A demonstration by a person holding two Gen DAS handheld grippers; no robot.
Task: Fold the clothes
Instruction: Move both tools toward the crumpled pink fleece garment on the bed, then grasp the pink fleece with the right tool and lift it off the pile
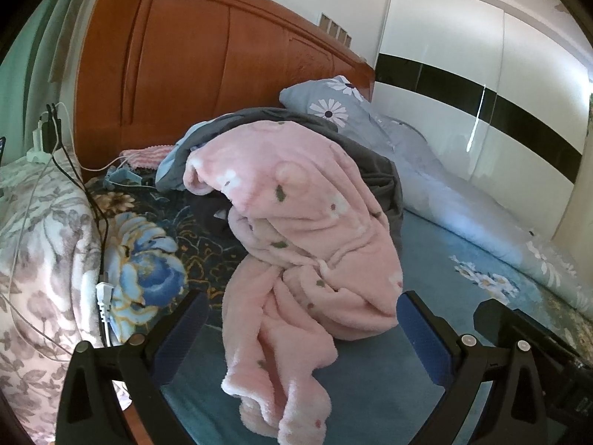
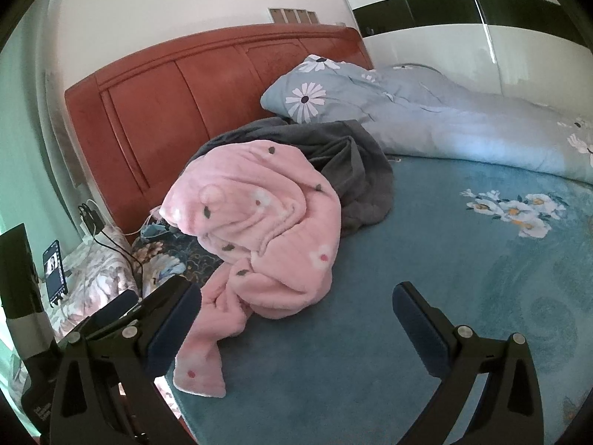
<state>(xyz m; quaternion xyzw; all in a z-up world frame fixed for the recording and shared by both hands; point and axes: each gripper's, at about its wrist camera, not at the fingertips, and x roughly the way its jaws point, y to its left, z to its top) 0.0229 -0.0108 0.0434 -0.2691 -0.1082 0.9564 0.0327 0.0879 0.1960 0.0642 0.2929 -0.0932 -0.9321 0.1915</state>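
A crumpled pink fleece garment with flowers (image 1: 296,230) lies in a heap on the teal bed cover (image 1: 426,259). It also shows in the right wrist view (image 2: 267,230). A dark grey garment (image 1: 378,170) lies bunched behind it, also in the right wrist view (image 2: 352,170). My left gripper (image 1: 302,315) is open, its jaws on either side of the pink garment's hanging end, not closed on it. My right gripper (image 2: 296,304) is open and empty, just in front of the pink heap, with the trailing pink end by its left finger (image 2: 174,319).
An orange-brown headboard (image 1: 185,74) stands behind. A blue daisy-print quilt and pillow (image 2: 407,111) lie along the far right. A floral blanket (image 1: 37,241), charger cables (image 1: 74,170) and a phone (image 2: 55,270) sit at the left. A white wardrobe (image 1: 481,74) is beyond.
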